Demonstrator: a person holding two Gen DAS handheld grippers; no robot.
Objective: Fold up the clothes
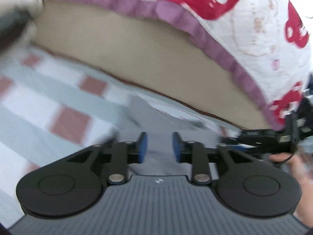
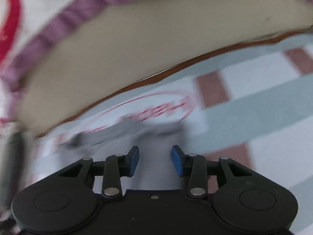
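From my left claw (image 1: 159, 146) I look down over a grey garment (image 1: 156, 129) lying on a checked sheet (image 1: 64, 105) of pale green, white and dull red squares. My two blue pads (image 1: 142, 146) stand apart with a clear gap between them; the grey cloth shows through that gap below, and neither pad presses on it. Beyond the sheet runs the tan side of a mattress (image 1: 137, 54), and over its top lies a white quilt (image 1: 254, 29) with red cartoon shapes and a purple border. At the right edge I can see my right claw (image 1: 273, 139) side-on, with my hand (image 1: 293, 166) behind it (everything is smeared with blur, so fine detail is lost).

From my right claw (image 2: 155, 159) the same grey garment (image 2: 125, 133) lies just ahead of and under my fingers, rumpled, on the checked sheet (image 2: 254, 101); a red oval print (image 2: 156, 105) on the sheet sits just past the cloth. My blue pads (image 2: 178, 160) are spread here as well, with nothing pinched between them. The tan mattress (image 2: 137, 45) and the purple-edged quilt (image 2: 49, 15) fill the top of this view.
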